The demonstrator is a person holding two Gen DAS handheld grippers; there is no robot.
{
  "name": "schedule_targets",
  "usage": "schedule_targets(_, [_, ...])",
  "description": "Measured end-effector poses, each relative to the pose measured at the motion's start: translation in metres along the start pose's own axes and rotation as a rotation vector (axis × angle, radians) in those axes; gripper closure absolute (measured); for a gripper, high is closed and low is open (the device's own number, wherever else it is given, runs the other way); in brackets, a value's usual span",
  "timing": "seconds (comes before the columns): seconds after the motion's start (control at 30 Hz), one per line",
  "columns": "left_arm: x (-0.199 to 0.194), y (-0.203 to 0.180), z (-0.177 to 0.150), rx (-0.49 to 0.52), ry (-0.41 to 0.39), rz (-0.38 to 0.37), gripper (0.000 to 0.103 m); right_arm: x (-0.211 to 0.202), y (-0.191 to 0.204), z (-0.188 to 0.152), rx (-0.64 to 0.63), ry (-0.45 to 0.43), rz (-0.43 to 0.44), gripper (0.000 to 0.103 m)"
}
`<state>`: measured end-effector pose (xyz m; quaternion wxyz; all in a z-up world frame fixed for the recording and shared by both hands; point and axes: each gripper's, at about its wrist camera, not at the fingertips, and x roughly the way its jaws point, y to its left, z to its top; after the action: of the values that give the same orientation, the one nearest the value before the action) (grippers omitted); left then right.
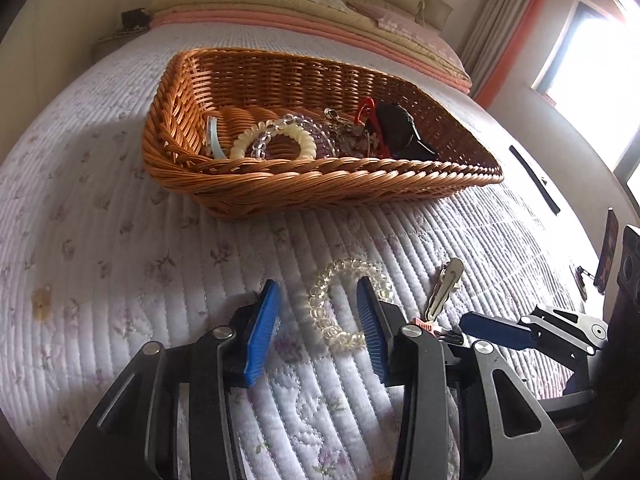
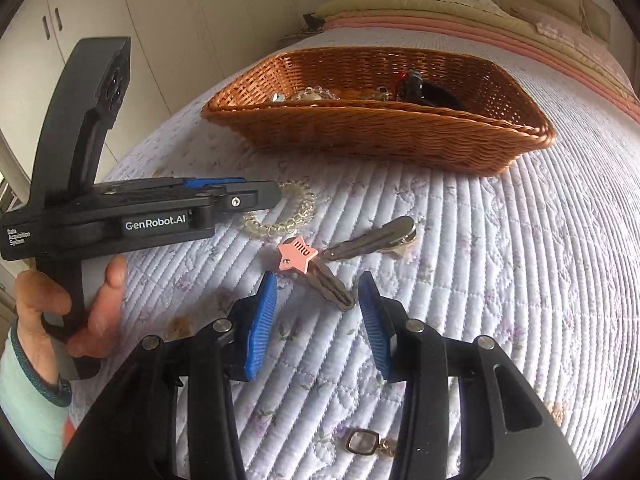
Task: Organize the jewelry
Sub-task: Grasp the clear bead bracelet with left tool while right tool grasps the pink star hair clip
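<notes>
Bedroom setup, quilted floral bedspread (image 1: 120, 240) as your work surface, wicker basket (image 1: 320, 184) sitting toward the far side with a cream coil bracelet (image 1: 276, 136) and other bits already inside. Your left gripper (image 1: 318, 312) is spread, with the clear bead bracelet (image 1: 340, 304) lying flat on the quilt between its blue pads, not pinched as far as I can see. Your right gripper (image 2: 318, 312) is spread too, hovering over the pink star hair clip (image 2: 298, 256); a silver clip (image 2: 372, 236) lies just beside it and a small square-framed charm (image 2: 362, 442) sits nearer you. My guess: the bracelet's light, stretchy and a bit slick, so pinch across one side of the ring. The star clip looks stiff and flat, so grab its metal shank edgewise.
</notes>
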<state>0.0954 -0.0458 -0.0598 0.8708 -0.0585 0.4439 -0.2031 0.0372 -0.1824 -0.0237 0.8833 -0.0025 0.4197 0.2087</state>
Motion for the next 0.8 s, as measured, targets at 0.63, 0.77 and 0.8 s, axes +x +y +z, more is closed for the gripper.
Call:
schedule_targets(0.63, [-0.040,0.011,-0.042,-0.021,-0.003,0.062,0.095,0.007,0.019,0.002,-0.020,0.021,-0.037,0.070])
schedule_targets(0.77, [-0.048,0.012,-0.053,-0.013,-0.007,0.056,0.094,0.019,0.029,0.010,-0.059,0.023,-0.111,0.071])
schedule_targets(0.8, [-0.050,0.011,-0.056,-0.010,-0.008,0.055,0.093,0.022,0.031,0.011,-0.066,0.024,-0.115,0.080])
